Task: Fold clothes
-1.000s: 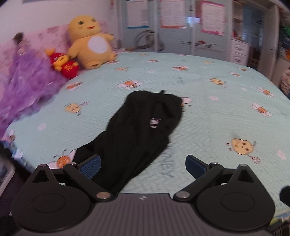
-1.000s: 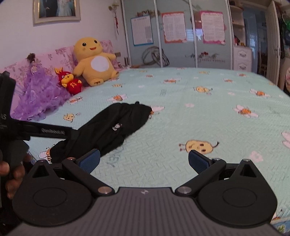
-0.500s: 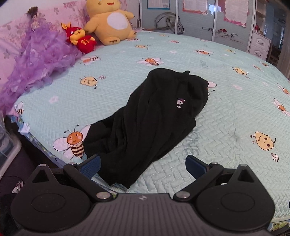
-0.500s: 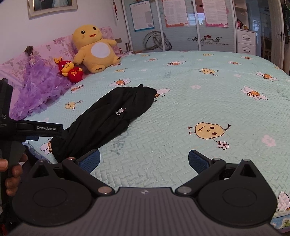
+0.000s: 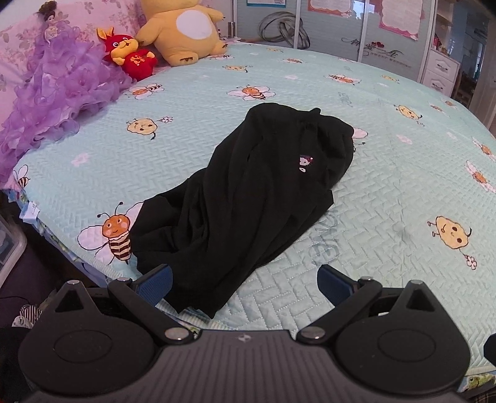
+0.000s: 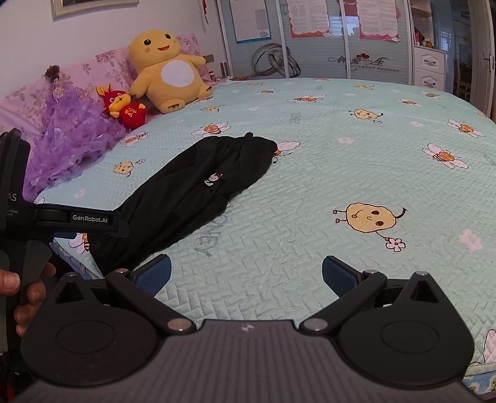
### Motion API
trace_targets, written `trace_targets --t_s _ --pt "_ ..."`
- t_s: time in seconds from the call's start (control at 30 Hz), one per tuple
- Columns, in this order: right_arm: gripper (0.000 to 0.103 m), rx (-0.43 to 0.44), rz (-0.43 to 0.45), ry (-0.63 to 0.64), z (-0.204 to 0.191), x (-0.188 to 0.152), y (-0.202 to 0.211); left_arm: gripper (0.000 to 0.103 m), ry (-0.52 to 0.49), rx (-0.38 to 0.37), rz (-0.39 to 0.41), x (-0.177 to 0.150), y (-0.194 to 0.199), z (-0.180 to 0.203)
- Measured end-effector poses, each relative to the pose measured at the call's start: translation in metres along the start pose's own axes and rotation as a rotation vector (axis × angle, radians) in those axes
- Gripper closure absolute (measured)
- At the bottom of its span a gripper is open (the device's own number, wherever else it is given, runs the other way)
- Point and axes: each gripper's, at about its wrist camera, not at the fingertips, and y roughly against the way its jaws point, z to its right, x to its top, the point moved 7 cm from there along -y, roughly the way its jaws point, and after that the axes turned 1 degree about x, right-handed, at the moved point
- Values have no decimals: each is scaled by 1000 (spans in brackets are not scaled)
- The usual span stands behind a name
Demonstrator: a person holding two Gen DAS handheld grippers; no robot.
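A crumpled black garment with a small white and pink logo lies across the light blue bedspread, its near end at the bed's front edge. My left gripper is open just above that near end, the left blue pad beside the cloth, nothing held. In the right wrist view the same black garment lies to the left. My right gripper is open over bare bedspread, to the right of the garment. The left gripper's body and a hand show at the left edge.
A big yellow plush toy, a small red plush and a doll in a purple ruffled dress sit at the head of the bed. Wardrobe doors and white drawers stand behind. A plastic bin sits beside the bed's left edge.
Both grippers have moved forward and tilted down over the bed, so the garment looks nearer and larger. Both stay open. The garment has not moved.
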Motion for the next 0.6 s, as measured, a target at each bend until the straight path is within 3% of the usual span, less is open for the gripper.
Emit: trace_targets --t_s 0.6 --pt "1 19 -5 25 -5 0 -6 1 -29 -4 -14 -4 -4 11"
